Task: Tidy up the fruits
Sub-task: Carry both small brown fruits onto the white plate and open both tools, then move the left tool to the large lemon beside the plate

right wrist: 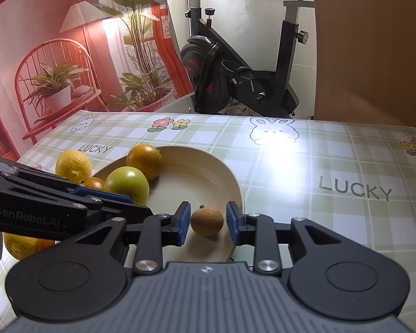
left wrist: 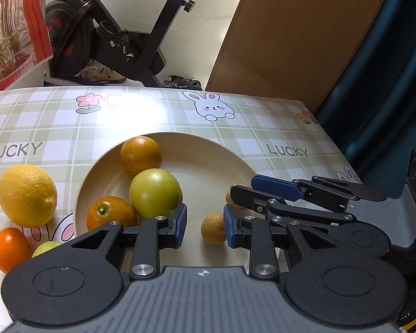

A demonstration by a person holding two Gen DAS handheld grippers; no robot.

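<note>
On the cloth beside the plate, only the left view shows an orange below the lemon. Only the right view shows a brown fruit on the plate, squarely between the right gripper's pads. Both jaws stand narrowly parted: the right flank that fruit without clearly pressing it, and the left gripper holds nothing.

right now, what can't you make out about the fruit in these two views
Left wrist view: small brown fruit mostly behind the right tongs.
Left wrist view: pale green fruit cut off by the left tongs' body.
Right wrist view: yellow fruit mostly under the left tongs; its kind is unclear.
</note>
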